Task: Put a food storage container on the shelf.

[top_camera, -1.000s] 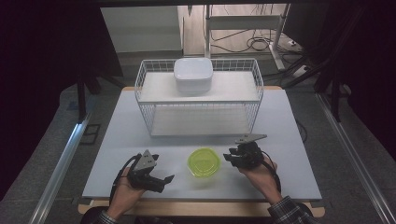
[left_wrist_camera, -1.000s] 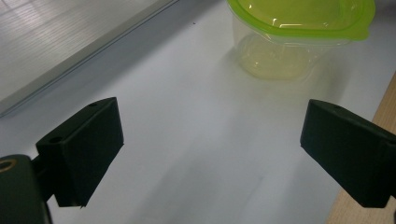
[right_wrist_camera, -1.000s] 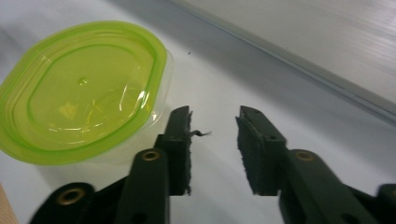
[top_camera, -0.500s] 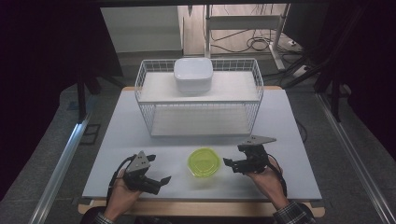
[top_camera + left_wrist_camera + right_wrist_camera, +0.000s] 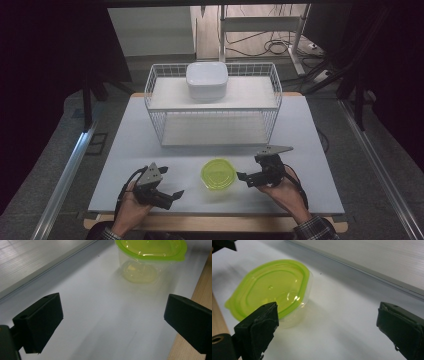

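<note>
Green-lidded container (image 5: 218, 173) between both grippers, just beside right gripper (image 5: 243, 178) (jaws just opened)

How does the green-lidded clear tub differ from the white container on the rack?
The small clear plastic tub with the lime-green lid is see-through; the white squarish plastic container is opaque and looks larger. The tub sits on the grey tabletop near the person; the white container rests on the upper shelf of the white wire rack. Both have rounded corners.
</note>
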Action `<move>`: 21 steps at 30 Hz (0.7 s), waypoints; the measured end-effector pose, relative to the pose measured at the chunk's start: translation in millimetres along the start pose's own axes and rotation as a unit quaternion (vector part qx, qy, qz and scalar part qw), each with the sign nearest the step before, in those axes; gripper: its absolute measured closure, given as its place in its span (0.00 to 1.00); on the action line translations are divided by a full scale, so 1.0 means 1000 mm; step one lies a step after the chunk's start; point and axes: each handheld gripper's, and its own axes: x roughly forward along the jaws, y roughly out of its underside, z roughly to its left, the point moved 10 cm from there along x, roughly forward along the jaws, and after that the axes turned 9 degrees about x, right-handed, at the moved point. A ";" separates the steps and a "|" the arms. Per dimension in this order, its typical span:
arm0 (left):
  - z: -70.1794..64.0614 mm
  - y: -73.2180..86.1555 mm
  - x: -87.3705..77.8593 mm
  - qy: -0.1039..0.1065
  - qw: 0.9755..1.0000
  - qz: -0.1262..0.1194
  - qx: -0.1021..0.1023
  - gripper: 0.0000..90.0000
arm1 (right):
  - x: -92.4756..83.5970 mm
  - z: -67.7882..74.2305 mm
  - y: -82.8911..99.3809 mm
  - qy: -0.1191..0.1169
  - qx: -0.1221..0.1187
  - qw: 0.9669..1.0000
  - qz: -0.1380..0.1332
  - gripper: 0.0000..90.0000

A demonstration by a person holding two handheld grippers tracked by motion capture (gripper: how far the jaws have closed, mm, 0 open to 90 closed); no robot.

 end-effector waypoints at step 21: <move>-0.002 0.001 0.002 0.000 1.000 0.007 0.008 0.03 | 0.010 0.015 -0.011 -0.063 0.055 0.996 0.017 0.45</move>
